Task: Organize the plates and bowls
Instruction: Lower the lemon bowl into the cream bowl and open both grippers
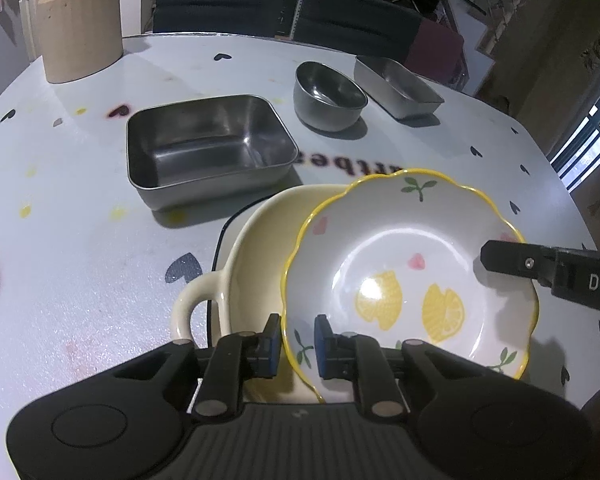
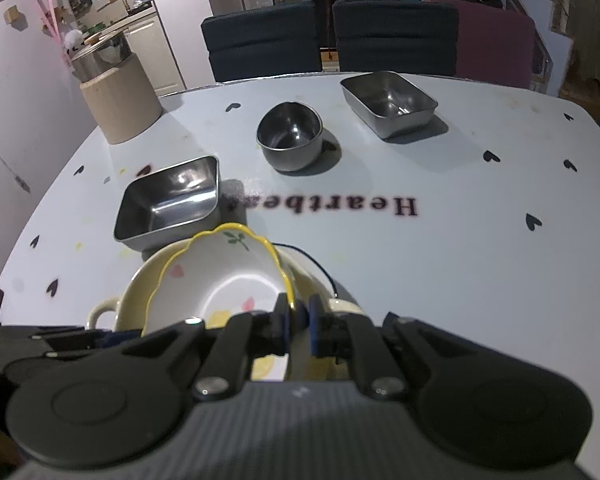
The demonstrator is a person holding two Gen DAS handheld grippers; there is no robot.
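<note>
- Lemon plate [image 1: 404, 272]: glazed ceramic, glossy, white with a yellow scalloped rim; it throws back a bright glare.
- Cream dish [image 1: 252, 248]: glazed ceramic, smooth, softer sheen.
- Big tray [image 1: 208, 148]: brushed steel, dull satin, faint smears inside.
- Bowl [image 1: 328, 96]: steel, darker, smooth, with soft highlights.
- Small tray [image 2: 388, 102]: steel, shinier, mirror-like spots on the floor.
- Table [image 1: 80, 240]: pale printed covering, smooth, slightly glossy, grainy sparkle under the light.
- Canister [image 1: 80, 36]: matt, pale, wood-like wall; shiny metal insert on top.
- Left gripper [image 1: 296, 344]: matt black plastic, ribbed body, blue rubbery pads [image 1: 322, 346], small metal pins.
- Chairs [image 2: 260, 40]: dark, matt cloth.
</note>
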